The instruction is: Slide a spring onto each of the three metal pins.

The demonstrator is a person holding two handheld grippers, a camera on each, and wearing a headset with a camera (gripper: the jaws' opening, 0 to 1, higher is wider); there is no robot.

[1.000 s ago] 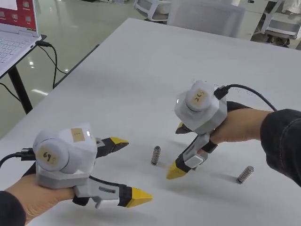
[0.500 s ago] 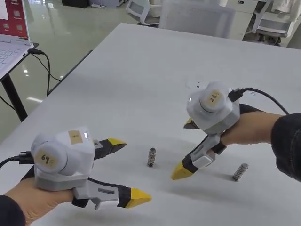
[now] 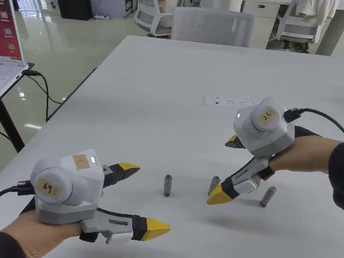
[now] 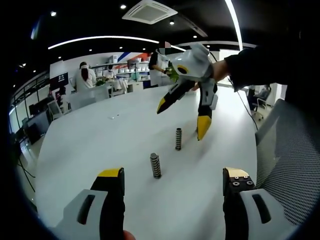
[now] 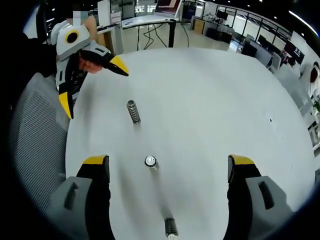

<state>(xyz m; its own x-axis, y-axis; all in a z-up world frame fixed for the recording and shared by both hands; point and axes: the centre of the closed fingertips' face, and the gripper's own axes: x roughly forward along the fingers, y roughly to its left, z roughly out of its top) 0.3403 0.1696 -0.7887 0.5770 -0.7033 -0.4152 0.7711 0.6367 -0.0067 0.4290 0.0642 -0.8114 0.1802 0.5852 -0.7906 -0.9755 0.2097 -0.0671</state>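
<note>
Two released grippers above three upright springs on a white table [image 3: 161,80].

The left gripper [image 3: 144,199] is held low at the near edge, its jaws spread wide and apart from everything. The right gripper [image 3: 226,169] points down with its jaws just as wide. One of its yellow fingertips [image 3: 217,198] is just beside the middle spring [image 3: 214,185]. The left spring [image 3: 167,185] stands between the two grippers, and the right spring [image 3: 267,196] stands near the hand [image 3: 301,156] holding the right gripper. Seen end-on in the right gripper view, the middle spring seems to ring a metal pin, though this is hard to tell.
</note>
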